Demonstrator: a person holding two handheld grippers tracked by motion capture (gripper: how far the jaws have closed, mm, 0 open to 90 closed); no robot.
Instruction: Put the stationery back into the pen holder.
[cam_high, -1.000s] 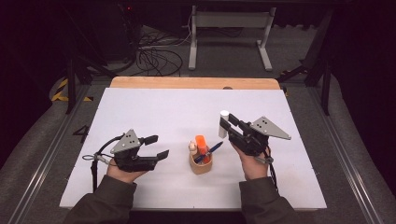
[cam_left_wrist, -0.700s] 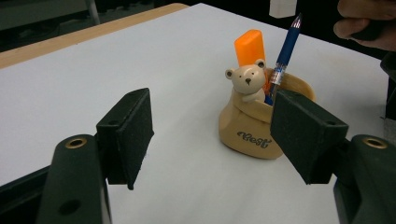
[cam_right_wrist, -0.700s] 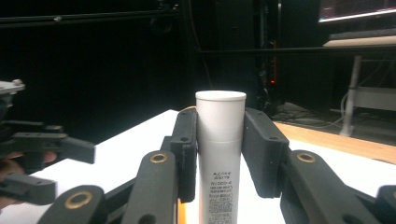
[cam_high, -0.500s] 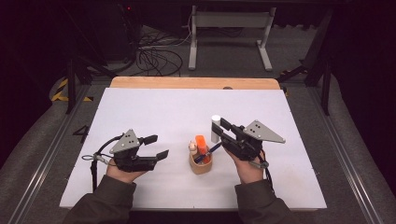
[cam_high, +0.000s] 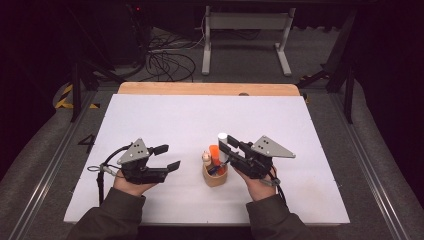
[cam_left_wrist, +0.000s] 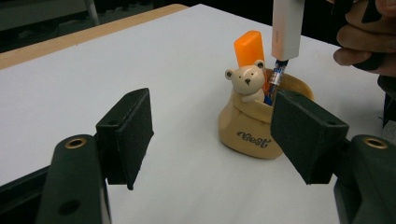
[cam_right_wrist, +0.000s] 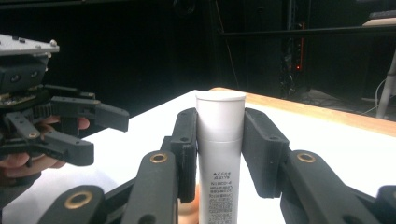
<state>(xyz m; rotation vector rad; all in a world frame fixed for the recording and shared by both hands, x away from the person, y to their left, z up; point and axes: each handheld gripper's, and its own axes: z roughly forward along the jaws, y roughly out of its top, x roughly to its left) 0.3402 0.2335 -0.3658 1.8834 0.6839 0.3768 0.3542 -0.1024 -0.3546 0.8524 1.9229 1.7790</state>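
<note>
The right gripper (cam_high: 231, 146) has its fingers clamped on a white tube (cam_right_wrist: 220, 140), held upright — its long axis vertical, lower tip entering the bear-shaped holder (cam_high: 215, 172) beside an orange marker (cam_left_wrist: 249, 46). The left gripper (cam_high: 167, 157) waits just left, fingers spread and empty, on the worktop (cam_high: 165, 115).

Left gripper (cam_high: 165, 157) held low left of the holder (cam_high: 215, 175), jaws spread wide, nothing between them, aimed toward it, right gripper (cam_high: 226, 145) just right of the holder, jaws clamped on an upright white tube (cam_right_wrist: 220, 154), both forearms entering from below.
</note>
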